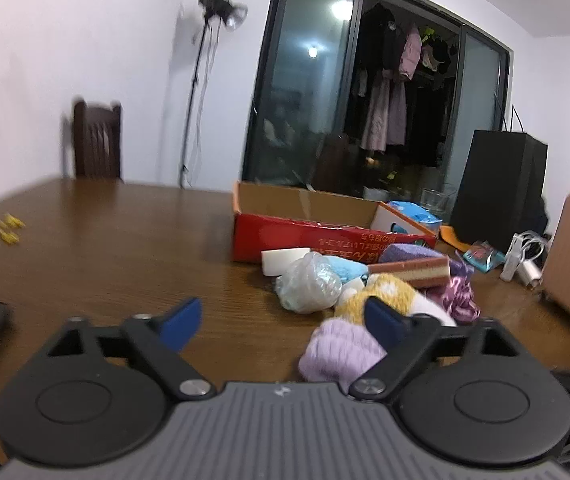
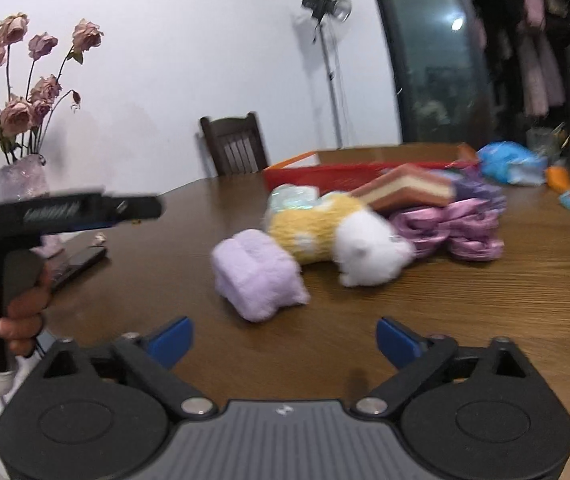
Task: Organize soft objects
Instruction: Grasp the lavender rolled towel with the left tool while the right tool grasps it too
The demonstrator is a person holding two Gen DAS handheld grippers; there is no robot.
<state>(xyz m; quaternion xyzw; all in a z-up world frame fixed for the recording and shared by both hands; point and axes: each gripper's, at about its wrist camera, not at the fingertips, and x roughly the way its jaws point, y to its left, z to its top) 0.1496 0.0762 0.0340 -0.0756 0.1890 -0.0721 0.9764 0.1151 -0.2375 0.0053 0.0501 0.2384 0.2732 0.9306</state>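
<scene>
Right wrist: 1 lilac towel (image 2: pixel 257 274), 1 sponge (image 2: pixel 409 188).

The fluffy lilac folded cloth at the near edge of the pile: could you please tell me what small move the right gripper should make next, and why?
Probably ease the right gripper forward until its blue pads straddle the fluffy lilac folded cloth. Its jaws stand open with nothing between them, that cloth is the nearest piece of the pile, lying apart on bare wooden table, and the red cardboard box waits open behind.
</scene>
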